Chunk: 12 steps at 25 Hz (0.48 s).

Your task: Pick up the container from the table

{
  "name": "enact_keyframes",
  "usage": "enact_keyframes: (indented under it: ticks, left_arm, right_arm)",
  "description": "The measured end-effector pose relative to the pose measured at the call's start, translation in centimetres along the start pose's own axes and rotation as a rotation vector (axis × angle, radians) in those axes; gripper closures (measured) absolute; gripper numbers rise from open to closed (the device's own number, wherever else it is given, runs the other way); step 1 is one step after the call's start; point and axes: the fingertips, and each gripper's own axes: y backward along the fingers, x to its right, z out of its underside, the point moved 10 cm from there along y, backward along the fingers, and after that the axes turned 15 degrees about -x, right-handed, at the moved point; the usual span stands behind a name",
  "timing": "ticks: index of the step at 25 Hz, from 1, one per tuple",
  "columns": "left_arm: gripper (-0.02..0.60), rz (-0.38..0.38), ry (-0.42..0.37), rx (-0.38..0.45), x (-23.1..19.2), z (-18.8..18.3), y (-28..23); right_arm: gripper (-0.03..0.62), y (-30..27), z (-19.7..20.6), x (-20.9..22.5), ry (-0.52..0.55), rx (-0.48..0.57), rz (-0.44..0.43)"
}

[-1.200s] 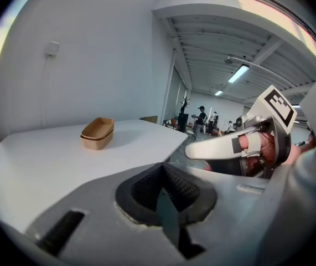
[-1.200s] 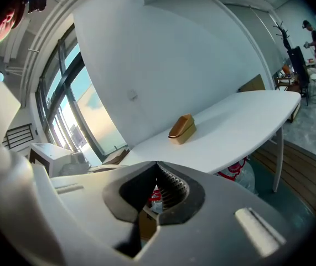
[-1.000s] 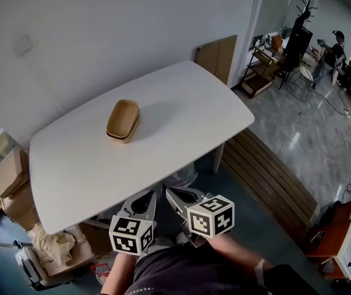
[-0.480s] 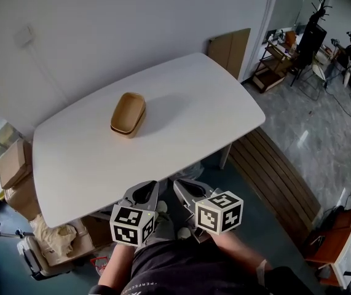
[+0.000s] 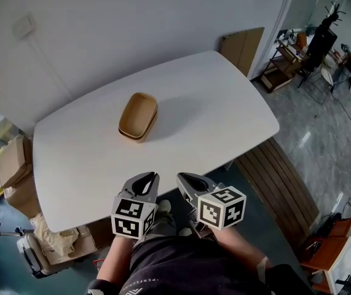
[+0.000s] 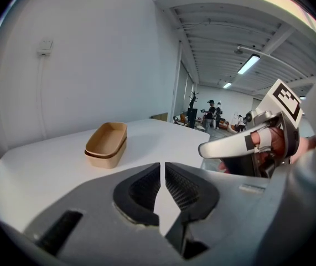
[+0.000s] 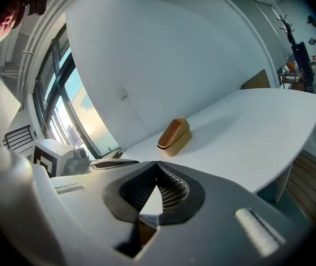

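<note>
A tan oblong container [image 5: 138, 115] with an open top sits on the white table [image 5: 212, 109], left of its middle. It also shows in the left gripper view [image 6: 107, 144] and the right gripper view [image 7: 174, 134]. Both grippers hang side by side at the table's near edge, well short of the container. My left gripper [image 5: 145, 178] [image 6: 162, 164] is opening, with a thin slit between its pads and nothing in it. My right gripper [image 5: 185, 179] [image 7: 158, 165] has its tips together and holds nothing.
Cardboard boxes [image 5: 10, 172] and crumpled paper lie on the floor at the table's left end. A wooden slatted platform [image 5: 276, 180] runs along the right side. A brown board [image 5: 243, 45] leans on the wall behind. People and racks stand far off at the upper right.
Both grippers have moved forward, up to the table's near edge. The container now sits closer and lower in the head view.
</note>
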Motion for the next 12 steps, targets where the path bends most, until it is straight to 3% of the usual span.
enact_keyframes:
  ticks: [12]
  left_arm:
    - [0.514, 0.015, -0.014, -0.077, -8.2, -2.5, -3.1]
  right_arm:
    - [0.595, -7.6, -5.7, 0.5, 0.002, -0.059, 0.012]
